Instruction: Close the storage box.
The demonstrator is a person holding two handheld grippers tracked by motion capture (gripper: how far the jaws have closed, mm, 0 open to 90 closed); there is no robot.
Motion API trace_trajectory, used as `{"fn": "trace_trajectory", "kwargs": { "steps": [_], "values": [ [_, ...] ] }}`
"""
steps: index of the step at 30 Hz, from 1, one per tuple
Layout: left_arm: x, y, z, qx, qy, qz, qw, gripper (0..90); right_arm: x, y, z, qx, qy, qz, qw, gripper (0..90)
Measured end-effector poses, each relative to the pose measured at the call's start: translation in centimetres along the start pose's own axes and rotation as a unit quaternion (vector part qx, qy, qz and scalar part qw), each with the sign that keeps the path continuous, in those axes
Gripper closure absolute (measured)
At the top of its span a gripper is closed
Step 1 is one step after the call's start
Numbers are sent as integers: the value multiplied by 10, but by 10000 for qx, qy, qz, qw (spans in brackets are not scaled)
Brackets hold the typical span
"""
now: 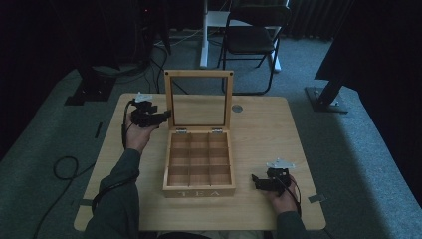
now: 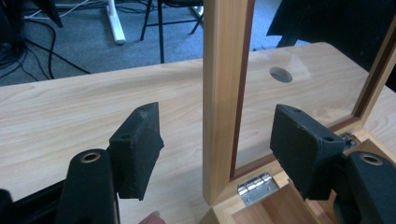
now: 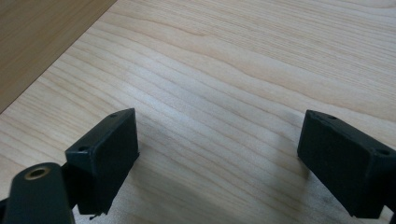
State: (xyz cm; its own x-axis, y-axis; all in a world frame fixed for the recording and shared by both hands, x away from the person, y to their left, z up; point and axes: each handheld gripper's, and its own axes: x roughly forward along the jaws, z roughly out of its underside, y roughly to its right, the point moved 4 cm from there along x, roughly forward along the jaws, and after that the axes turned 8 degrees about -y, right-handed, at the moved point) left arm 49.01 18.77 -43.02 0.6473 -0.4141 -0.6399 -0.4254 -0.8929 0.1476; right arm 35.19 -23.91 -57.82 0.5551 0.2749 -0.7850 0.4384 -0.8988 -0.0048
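Left gripper [image 2: 217, 149] fingers spread around upright tea box lid [image 2: 223, 93], right gripper [image 3: 219, 163] fingers wide, empty

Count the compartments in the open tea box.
9 compartments in the tea box, a three-by-three grid: three by the hinges, three across the middle, three by the front wall. All look empty.

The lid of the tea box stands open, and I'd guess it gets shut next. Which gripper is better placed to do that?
Probably the left. The left gripper is open with the lid frame's side post between its jaws. The right gripper is open over bare table beside the tea box front, away from the lid.
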Motion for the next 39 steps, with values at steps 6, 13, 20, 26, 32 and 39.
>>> {"fn": "trace_trajectory", "kwargs": {
  "steps": [6,13,20,26,32,39],
  "values": [
    [3,-1,-5,79,34,68,9999,334,0,-1,0,-12,2,-8,10000,120],
    [17,1,-10,129,-80,30,9999,317,0,-1,0,-23,2,-22,10000,120],
    [25,5,-13,179,-116,50,9998,279,0,-1,0,-45,0,-36,10000,119],
    [28,7,-21,240,-86,-52,9997,319,0,-2,0,-64,-2,-50,10000,120],
    [25,9,-32,193,28,-43,9998,366,0,-2,0,-68,-1,-49,10000,120],
    [26,14,-34,272,-97,-52,9996,481,0,-2,0,-65,-2,-50,10000,120]
  ]
}}
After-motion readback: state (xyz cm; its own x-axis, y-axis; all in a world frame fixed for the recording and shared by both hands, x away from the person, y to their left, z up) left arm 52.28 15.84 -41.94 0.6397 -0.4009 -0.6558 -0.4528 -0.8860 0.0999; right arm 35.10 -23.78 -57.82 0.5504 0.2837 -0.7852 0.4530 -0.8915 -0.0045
